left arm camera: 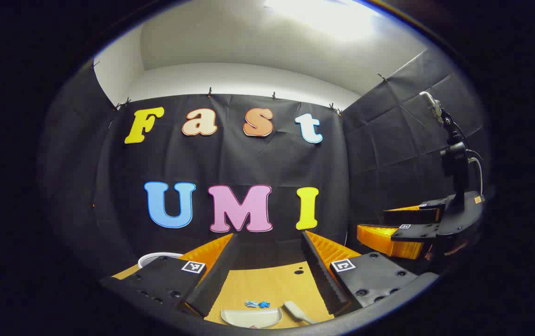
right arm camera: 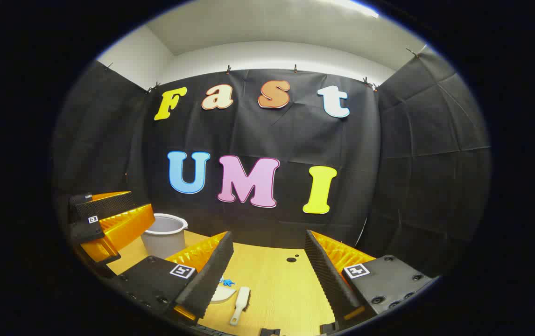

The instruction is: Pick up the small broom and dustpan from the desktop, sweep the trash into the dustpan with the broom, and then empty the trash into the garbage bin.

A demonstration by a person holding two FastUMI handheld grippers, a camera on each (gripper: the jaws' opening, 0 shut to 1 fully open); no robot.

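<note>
Left gripper view: left gripper held above the wooden desktop, jaws spread wide, nothing btwn them. Below lie the dustpan, blue trash just behind it, and small broom to its right. Bin rim at left; right gripper off to the right.

Right gripper view: right gripper also wide apart, empty, over the desk. Broom lies near centre, dustpan and trash beside it, partly hidden by a finger. White garbage bin stands at the back left, next to the left gripper.

Low in the right gripper view, the desktop is light wood-grain, the broom and dustpan cream-white, the trash bright blue; at left, the garbage bin pale grey.
</note>
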